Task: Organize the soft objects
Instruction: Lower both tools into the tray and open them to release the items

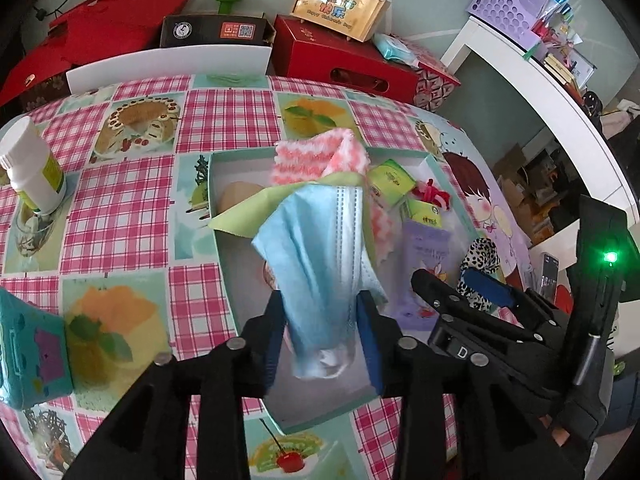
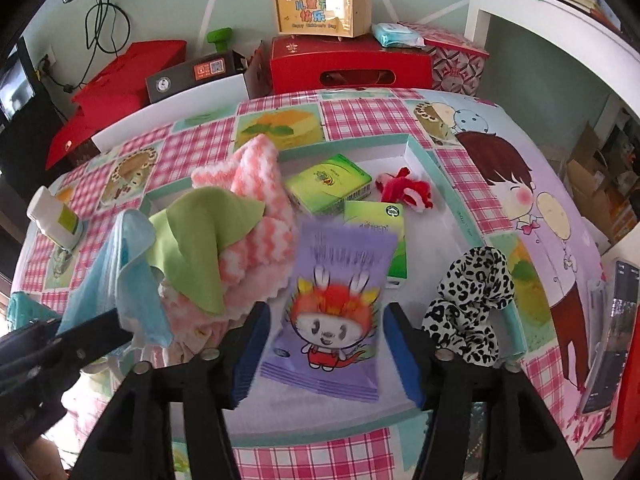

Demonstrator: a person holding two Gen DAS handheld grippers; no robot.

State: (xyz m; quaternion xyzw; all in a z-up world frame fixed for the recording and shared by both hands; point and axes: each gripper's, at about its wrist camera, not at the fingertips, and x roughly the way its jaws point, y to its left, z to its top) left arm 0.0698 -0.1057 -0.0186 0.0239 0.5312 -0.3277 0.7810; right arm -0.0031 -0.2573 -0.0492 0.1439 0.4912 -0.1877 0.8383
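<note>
Left tongs (image 1: pixel 322 344) tilted down astride blue mask (image 1: pixel 320 264), pads apart.

At the upper middle, the wooden handled box (image 2: pixel 322 8) reads "儿童节快乐" and "Happy Children's Day". My other gripper's black body (image 1: pixel 462 351) carries a white "D". Other labels stay unreadable.

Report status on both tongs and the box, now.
Left tongs open around blue mask. Right tongs open around purple packet. Both over box; cloths piled inside.
</note>
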